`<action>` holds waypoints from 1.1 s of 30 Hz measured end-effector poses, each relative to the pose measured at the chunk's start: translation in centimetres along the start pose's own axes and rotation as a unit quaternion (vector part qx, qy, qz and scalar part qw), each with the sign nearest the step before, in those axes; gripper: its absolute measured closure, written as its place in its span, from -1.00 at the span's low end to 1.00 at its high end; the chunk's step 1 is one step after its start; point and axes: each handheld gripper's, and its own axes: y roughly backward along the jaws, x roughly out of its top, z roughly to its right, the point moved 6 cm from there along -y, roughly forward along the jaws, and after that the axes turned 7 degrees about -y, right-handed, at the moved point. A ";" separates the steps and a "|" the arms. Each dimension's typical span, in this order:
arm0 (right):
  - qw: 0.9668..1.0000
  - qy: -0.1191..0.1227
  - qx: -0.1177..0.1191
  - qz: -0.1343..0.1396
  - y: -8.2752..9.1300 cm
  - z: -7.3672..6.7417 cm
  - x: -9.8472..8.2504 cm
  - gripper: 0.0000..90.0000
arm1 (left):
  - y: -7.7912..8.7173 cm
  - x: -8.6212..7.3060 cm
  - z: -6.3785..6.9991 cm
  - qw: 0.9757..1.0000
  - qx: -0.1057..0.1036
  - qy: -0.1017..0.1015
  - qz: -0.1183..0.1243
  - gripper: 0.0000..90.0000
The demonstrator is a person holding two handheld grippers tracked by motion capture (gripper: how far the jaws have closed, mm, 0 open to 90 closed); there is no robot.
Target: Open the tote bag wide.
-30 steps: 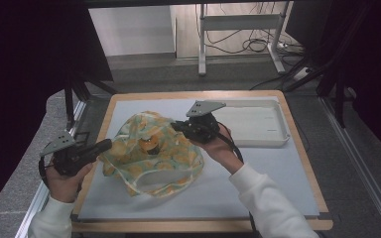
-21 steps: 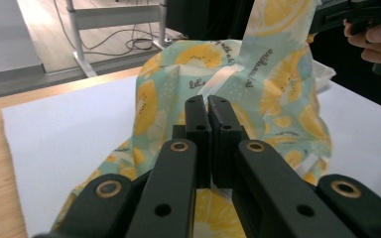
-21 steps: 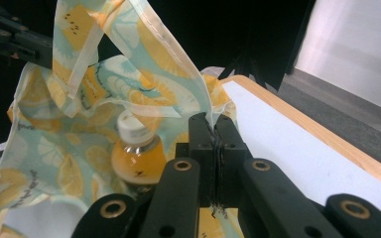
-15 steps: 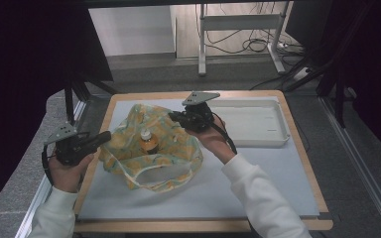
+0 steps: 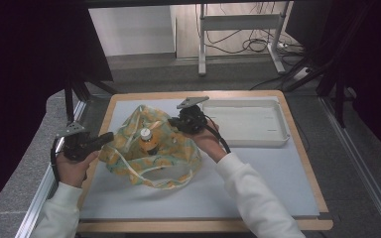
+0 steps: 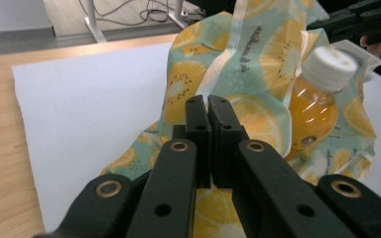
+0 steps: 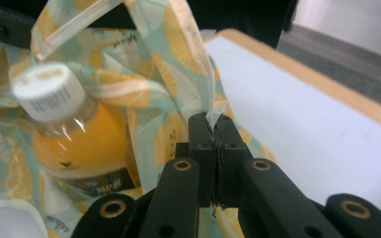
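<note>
A cloth bag [image 5: 156, 158] printed with yellow fruit slices lies open on the blue-grey mat. In it stands a bottle [image 5: 146, 141] of orange drink with a white cap [image 6: 330, 69]. My left gripper [image 5: 108, 138] is shut on the bag's left rim [image 6: 213, 74], the fabric pinched at the jaw tips [image 6: 208, 101]. My right gripper [image 5: 176, 121] is shut on the bag's right rim, and a pale hem sticks up between its tips [image 7: 212, 121]. The bottle [image 7: 74, 139] stands just left of those jaws. The two grippers hold the bag's mouth spread around the bottle.
A white tray [image 5: 278, 139] sits at the back right of the mat, just right of my right hand. The mat [image 5: 258, 193] lies on a wooden-edged table [image 5: 307, 163]. Beyond the table stand a metal frame and cables on the floor [image 5: 238, 44].
Both grippers have sunk and shifted a little left with the bag. The bag's mouth now sits lower around the bottle, and the white cap shows more plainly.
</note>
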 end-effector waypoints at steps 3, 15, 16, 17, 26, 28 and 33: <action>1.000 -0.001 0.002 -0.010 -0.8 0.0 -0.8 0.95 | -0.2 -0.3 0.1 1.000 0.000 -0.001 -0.005 0.98; 0.999 -0.009 0.002 -0.034 -1.9 0.4 -2.7 0.95 | -1.4 -2.0 -0.3 0.999 0.000 0.004 -0.034 0.97; 0.999 -0.010 0.003 -0.035 -1.9 0.4 -2.8 0.95 | -1.5 -2.1 -0.3 0.999 0.001 0.005 -0.035 0.97; 0.999 -0.012 0.004 -0.036 -2.0 0.4 -2.9 0.95 | -1.5 -2.2 -0.2 0.999 0.001 0.006 -0.037 0.97; 0.999 -0.015 0.004 -0.038 -2.0 0.6 -3.3 0.94 | -1.8 -2.6 -0.4 0.999 0.001 0.005 -0.043 0.96; 0.999 -0.015 0.003 -0.038 -2.0 0.7 -3.3 0.93 | -1.9 -2.6 -0.4 0.999 0.002 0.005 -0.043 0.94; 0.999 -0.010 0.003 -0.035 -1.9 0.6 -3.2 0.76 | -1.6 -2.4 -0.4 1.000 0.006 0.008 -0.028 0.74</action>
